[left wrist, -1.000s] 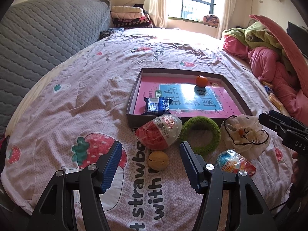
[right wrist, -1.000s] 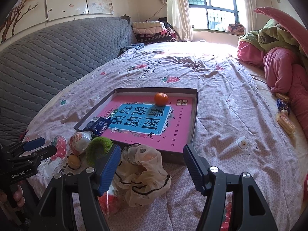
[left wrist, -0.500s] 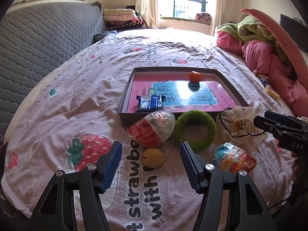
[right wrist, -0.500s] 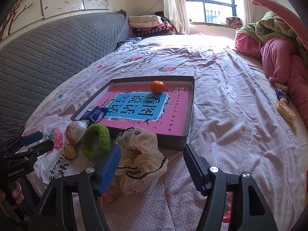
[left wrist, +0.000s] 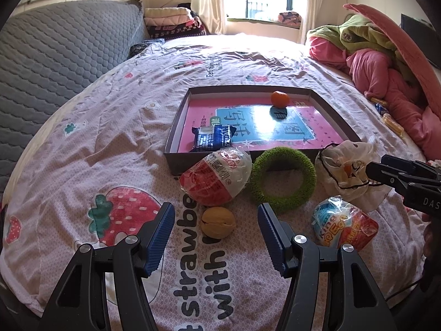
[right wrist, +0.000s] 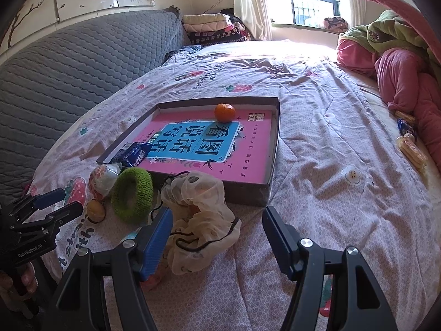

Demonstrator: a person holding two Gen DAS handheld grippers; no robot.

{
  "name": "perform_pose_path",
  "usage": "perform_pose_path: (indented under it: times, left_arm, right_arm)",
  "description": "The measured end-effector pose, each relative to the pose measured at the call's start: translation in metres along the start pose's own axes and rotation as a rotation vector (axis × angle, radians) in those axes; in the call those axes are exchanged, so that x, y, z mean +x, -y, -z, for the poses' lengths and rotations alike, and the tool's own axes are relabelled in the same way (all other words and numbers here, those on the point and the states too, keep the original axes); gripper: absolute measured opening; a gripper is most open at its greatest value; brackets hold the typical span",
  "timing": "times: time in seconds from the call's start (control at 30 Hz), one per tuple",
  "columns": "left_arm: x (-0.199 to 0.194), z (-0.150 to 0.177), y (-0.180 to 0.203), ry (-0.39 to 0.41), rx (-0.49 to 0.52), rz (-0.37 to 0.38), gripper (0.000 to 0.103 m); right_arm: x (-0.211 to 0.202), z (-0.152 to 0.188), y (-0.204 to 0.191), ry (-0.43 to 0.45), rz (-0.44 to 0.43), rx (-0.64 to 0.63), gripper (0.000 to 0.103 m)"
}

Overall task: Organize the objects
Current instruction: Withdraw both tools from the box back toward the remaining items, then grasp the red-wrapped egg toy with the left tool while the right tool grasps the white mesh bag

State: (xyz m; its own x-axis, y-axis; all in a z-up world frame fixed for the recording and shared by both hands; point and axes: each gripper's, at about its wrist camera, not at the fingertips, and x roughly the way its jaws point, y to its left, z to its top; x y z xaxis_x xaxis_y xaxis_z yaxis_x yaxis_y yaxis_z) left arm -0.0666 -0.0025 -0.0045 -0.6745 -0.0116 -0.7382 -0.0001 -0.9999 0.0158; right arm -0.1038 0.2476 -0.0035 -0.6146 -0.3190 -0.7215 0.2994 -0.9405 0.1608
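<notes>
Both jaws stand spread with nothing between them. Our left gripper (left wrist: 216,237) hovers low over the bedsheet (left wrist: 96,149) with the walnut (left wrist: 218,222) lying just ahead of its blue pads, roughly centred in the gap. Our right gripper (right wrist: 217,237) hangs over the cream drawstring pouch (right wrist: 199,215), whose crumpled cloth lies beside the left pad.

Loose things wait in a row along the near wall of the shallow cardboard box (left wrist: 179,115): a large red-and-white surprise egg (left wrist: 216,178) touching the wall, a green fuzzy ring (left wrist: 284,180) just beside it, the pouch, and a smaller wrapped Kinder Joy egg (left wrist: 343,227) nearer to us. Inside the box a tangerine (left wrist: 279,98) sits near the far wall and a blue snack packet (left wrist: 213,136) lies at the near left corner, on a pink book.

We judge the step in hand to be picking up the walnut with the left gripper. To do it well we should lower the pads until they straddle its widest part, keeping clear of the big egg behind it, then close gently: the round, hard shell may squirt out on soft bedding. We then carry it over the wall to a bare patch of the book.
</notes>
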Motion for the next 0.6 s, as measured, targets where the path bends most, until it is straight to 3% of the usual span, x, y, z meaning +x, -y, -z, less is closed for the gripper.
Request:
perform_pose_path:
  times: [0.6]
  left_arm:
    - [0.02, -0.002, -0.004, 0.012, 0.014, 0.017, 0.064]
  right_arm:
    - [0.021, 0.006, 0.004, -0.078, 0.015, 0.014, 0.066]
